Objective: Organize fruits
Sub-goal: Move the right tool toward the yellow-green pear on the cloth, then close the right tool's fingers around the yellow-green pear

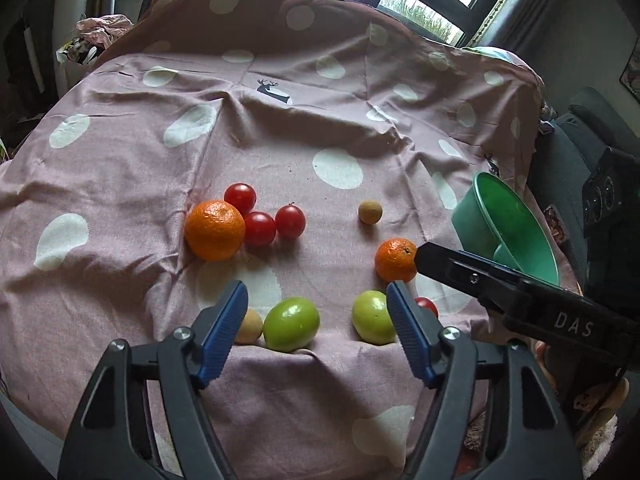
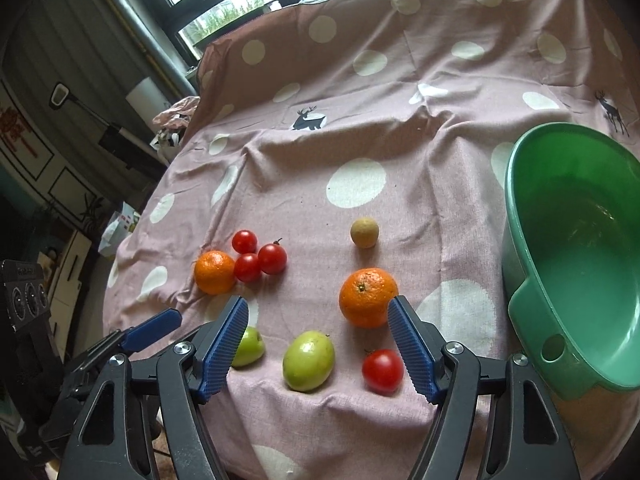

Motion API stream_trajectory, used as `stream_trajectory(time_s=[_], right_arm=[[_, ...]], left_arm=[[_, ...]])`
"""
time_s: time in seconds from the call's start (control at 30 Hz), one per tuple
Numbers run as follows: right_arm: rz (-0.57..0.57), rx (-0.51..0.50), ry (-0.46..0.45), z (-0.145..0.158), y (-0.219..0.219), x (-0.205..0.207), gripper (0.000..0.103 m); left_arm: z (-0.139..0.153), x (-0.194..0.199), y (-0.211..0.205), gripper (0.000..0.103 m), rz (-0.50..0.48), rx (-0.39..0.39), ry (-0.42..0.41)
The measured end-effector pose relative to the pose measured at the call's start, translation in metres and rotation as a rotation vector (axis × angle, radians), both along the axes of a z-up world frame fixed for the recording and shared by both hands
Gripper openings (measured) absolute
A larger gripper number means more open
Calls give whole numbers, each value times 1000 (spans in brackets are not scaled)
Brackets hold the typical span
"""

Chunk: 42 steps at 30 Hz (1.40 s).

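Both grippers' fingers apart, nothing gripped: left gripper (image 1: 316, 304) over green fruit (image 1: 291, 323), right gripper (image 2: 318, 318) over second green fruit (image 2: 308, 360). Green bowl (image 2: 528, 304) empty, far right on spotted cloth (image 2: 400, 120).

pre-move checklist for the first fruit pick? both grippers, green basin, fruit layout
1. Left gripper free of load: ok, jaws open, nothing between the pads.
2. Right gripper free of load: ok, open, hanging over the green tomato.
3. Green basin ready to receive: ok, upright on the spotted cloth, nothing seen inside.
4. Fruit sorted: not ok, all still loose on the cloth.
5. Clear single-fruit grasp: ok for the near orange; not ok for the far orange, it touches the cherry tomatoes.
6. Grippers clear of each other: cannot tell, they sit close.
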State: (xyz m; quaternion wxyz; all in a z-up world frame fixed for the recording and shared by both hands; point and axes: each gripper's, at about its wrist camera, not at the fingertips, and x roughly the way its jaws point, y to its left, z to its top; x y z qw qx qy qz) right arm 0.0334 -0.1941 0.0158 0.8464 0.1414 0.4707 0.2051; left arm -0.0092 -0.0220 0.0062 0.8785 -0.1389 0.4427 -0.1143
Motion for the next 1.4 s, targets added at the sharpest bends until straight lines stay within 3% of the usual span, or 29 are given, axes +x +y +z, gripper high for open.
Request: stream_trajectory(time_s=[0.27,0.57,0.93,1.17,1.4], right_arm=[[24,21,28,-3,4,-2,56],[20,-5,97,-14,5,3,56],[46,-43,118,-22,12,6,56],[73,-46,160,-34,16,9,42],[89,-11,192,-41,16,13,39]], left_arm=[[-4,1,-11,62,-48,-1,24],[-12,3,-18,51,-81,1,57],[-22,8,-31,46,-139,-15,97],[-30,13,-39,43,-176,-41,140],[-34,17,-42,43,-179,-21,153]])
